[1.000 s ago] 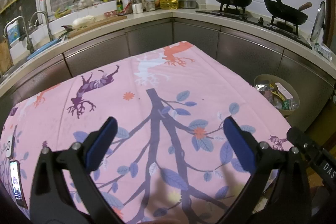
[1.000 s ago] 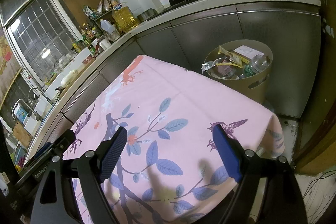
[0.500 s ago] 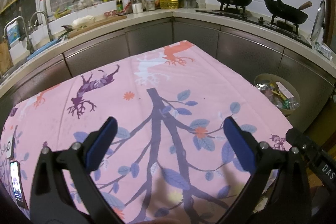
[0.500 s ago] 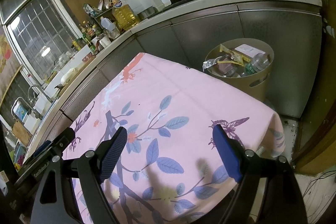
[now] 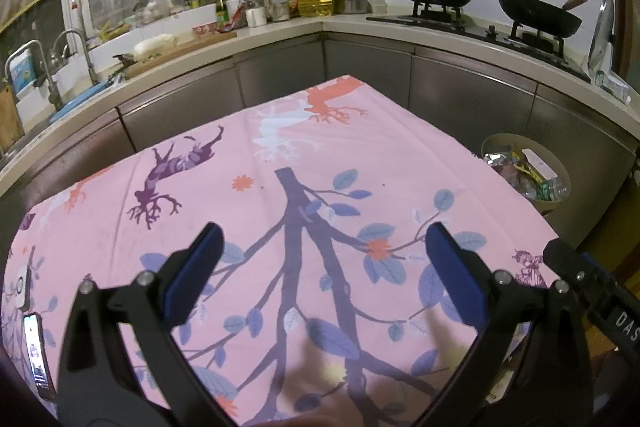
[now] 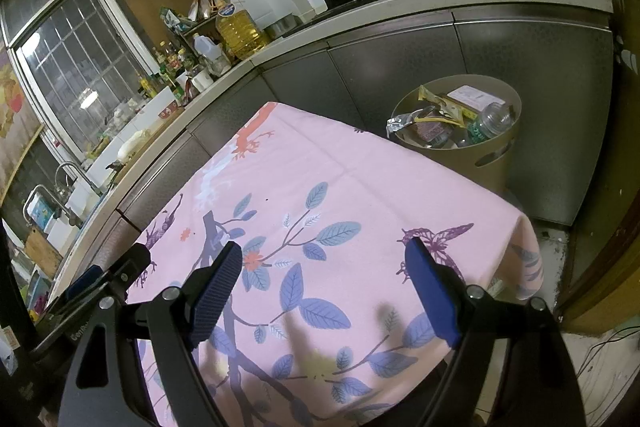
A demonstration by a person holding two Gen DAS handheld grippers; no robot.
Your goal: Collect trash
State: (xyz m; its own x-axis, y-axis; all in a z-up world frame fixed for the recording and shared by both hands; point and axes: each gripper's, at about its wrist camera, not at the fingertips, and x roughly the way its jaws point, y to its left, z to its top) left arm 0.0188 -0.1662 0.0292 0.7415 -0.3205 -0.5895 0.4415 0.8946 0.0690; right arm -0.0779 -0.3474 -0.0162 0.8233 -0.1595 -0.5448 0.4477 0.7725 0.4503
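Both the left gripper (image 5: pixel 322 251) and the right gripper (image 6: pixel 324 267) hover with jaws wide and empty over the tabletop (image 5: pixel 360 163). The trash sits in the bin (image 6: pixel 492 163) beside it. I see no loose piece, so scan the edges before reaching.

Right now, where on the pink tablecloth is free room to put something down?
The tablecloth is bare from its far corner to the bin side. Only its left edge holds a phone and a small white device. The counter is crowded.

Right claw (image 6: pixel 324 283) spread wide above pink tablecloth (image 6: pixel 360 187), trash-filled bin (image 6: pixel 486 159) beyond
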